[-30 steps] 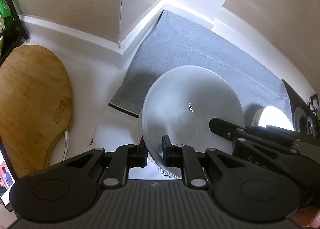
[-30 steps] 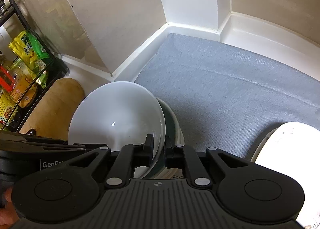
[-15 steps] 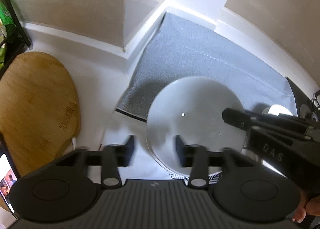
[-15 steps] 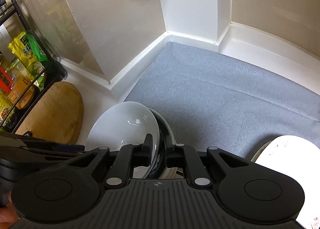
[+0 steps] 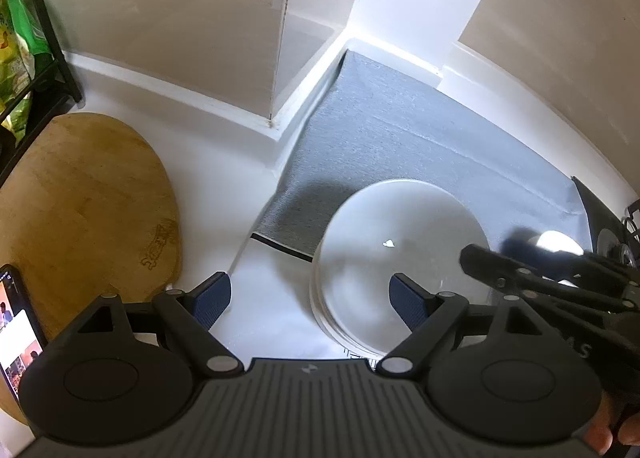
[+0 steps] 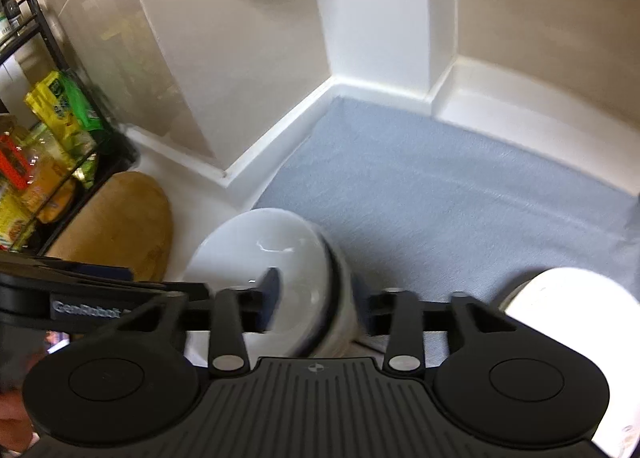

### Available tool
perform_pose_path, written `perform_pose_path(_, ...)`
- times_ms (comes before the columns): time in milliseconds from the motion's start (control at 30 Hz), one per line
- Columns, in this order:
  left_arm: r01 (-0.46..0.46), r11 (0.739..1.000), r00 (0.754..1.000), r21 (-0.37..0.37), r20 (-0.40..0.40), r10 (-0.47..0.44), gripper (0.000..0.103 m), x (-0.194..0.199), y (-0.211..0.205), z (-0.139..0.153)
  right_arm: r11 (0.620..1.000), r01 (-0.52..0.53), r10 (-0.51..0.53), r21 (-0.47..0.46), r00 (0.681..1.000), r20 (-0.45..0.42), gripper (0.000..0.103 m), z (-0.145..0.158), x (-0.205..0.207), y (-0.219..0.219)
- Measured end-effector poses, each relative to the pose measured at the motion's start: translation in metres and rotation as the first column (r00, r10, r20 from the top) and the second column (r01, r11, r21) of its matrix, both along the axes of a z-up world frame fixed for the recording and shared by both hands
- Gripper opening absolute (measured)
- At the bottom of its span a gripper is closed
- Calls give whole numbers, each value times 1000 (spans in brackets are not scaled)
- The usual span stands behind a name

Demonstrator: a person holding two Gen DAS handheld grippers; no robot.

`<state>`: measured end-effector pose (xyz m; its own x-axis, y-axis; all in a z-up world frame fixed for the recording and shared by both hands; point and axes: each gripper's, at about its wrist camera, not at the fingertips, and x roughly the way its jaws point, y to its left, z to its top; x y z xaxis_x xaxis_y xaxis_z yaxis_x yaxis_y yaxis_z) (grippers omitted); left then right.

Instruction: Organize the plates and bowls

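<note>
both grippers' fingers (image 5: 408, 300) are spreading apart, clear of the white plate (image 5: 400, 254) lying below between them.

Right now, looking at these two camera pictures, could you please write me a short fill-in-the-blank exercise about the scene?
1. The white plate lies on top of a ____ of dishes.
2. The cutting board is made of ____.
3. The mat under the dishes is ____ in colour.
4. The left gripper holds ____.

Missing words: stack; wood; grey; nothing
</note>
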<state>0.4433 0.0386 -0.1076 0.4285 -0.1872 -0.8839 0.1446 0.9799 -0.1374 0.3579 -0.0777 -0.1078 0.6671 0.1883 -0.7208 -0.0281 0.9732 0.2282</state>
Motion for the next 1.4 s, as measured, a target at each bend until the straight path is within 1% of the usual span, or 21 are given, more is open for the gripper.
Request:
perform_pose_path(100, 6, 1000, 1000, 6, 6, -6, 96, -1, 1, 0, 1000, 1, -1, 11, 1000, 9, 56, 1, -4, -5)
perform_pose_path(133, 4, 1000, 1000, 9, 14, -4, 99, -2, 1, 0, 1000, 5, -5, 21, 1000, 6, 56, 0, -5, -8)
perform_pose_path(233, 8, 1000, 1000, 5, 27, -8, 103, -6, 1, -2, 997, 32, -31, 68, 999, -20, 59, -4, -7, -15)
perform_pose_path(400, 13, 1000, 998, 7, 61, -14, 103, -13, 0, -4, 988, 68, -60, 142, 996, -64, 68, -13, -15, -23)
perform_pose_path(533, 7, 999, 998, -46, 57, -5, 103, -17, 6, -10, 983, 81, -72, 165, 995, -62, 73, -14, -22, -23)
perform_pose_path(567, 6, 999, 998, -48, 64, -3, 103, -18, 6, -10, 983, 83, -74, 165, 996, -57, 76, -14, -24, -23)
perform_pose_path(633, 10, 999, 996, -46, 85, -6, 103, -20, 7, -13, 983, 87, -81, 163, 996, -43, 77, -13, -27, -23)
perform_pose_path(733, 21, 998, 995, -57, 99, -15, 103, -20, 9, -16, 985, 77, -75, 156, 997, -22, 81, -12, -30, -20)
perform_pose_path(967, 14, 996, 995, -85, 97, -6, 103, -13, 17, -27, 982, 94, -91, 163, 996, -23, 83, -16, -27, -19)
perform_pose_path(1167, 9, 989, 995, -148, 95, 5, 103, -6, 28, -37, 980, 123, -121, 158, 992, -19, 84, -19, -23, -18)
perform_pose_path(1233, 1, 987, 993, -160, 113, 17, 103, -4, 32, -40, 976, 158, -161, 149, 987, 10, 84, -19, -23, -19)
perform_pose_path(1300, -15, 986, 989, -165, 140, 39, 103, 0, 37, -41, 967, 219, -228, 128, 972, 60, 87, -17, -23, -21)
perform_pose_path(1367, -27, 984, 986, -175, 158, 55, 103, 4, 42, -41, 966, 240, -249, 96, 964, 92, 87, -17, -21, -21)
perform_pose_path(1400, -24, 983, 985, -181, 167, 55, 103, 6, 44, -40, 968, 237, -244, 84, 966, 87, 87, -18, -18, -21)
